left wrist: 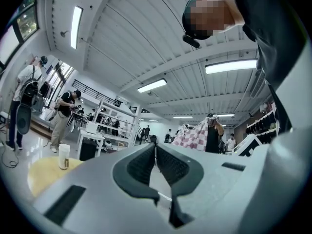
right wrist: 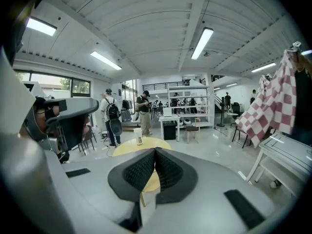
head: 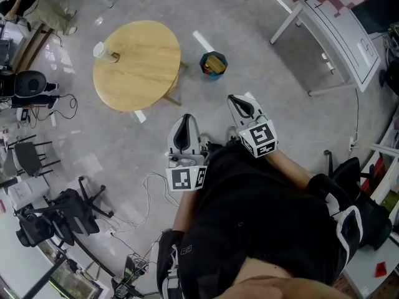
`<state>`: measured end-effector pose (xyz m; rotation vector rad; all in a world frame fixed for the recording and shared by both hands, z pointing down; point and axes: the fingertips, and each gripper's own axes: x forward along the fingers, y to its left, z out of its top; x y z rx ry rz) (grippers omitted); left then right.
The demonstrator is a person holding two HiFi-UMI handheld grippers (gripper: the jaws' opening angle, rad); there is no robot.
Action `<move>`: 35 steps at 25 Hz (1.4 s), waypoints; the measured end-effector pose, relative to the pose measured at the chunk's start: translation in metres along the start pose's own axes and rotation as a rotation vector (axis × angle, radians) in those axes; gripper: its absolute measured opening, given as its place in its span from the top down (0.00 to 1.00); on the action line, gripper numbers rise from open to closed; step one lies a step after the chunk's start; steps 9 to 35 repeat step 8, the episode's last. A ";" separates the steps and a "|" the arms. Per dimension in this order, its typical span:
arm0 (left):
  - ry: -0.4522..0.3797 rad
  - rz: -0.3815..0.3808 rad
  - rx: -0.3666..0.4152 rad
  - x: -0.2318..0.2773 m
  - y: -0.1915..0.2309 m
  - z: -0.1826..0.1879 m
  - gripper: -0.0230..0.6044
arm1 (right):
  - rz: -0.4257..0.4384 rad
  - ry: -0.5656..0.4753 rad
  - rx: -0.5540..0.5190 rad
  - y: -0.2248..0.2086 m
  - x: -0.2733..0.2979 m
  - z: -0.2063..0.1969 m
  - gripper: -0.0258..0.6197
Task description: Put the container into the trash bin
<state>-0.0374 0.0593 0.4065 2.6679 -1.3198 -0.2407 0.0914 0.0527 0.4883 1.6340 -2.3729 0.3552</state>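
the left gripper [left wrist: 156, 147] has its jaws closed tip to tip with nothing between them, and it points level across the room. the right gripper [right wrist: 154, 151] is likewise pressed together and empty, tilted a little downward. in the head view both sit close in front of the person's dark clothing, well apart from the task's things. the container [head: 106, 53], a pale cup, stands upright near the left edge of the round wooden table [head: 143, 73]. the trash bin [head: 213, 64] stands on the grey floor [head: 262, 80] just right of that table, ahead of the right gripper. a white table [head: 340, 33] with a checked cloth stands at the far right.
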 end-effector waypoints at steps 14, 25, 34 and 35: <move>0.008 0.000 -0.002 -0.001 0.005 -0.002 0.93 | 0.011 0.006 -0.001 0.006 0.006 -0.003 0.92; 0.008 0.000 -0.002 -0.001 0.005 -0.002 0.93 | 0.011 0.006 -0.001 0.006 0.006 -0.003 0.92; 0.008 0.000 -0.002 -0.001 0.005 -0.002 0.93 | 0.011 0.006 -0.001 0.006 0.006 -0.003 0.92; 0.008 0.000 -0.002 -0.001 0.005 -0.002 0.93 | 0.011 0.006 -0.001 0.006 0.006 -0.003 0.92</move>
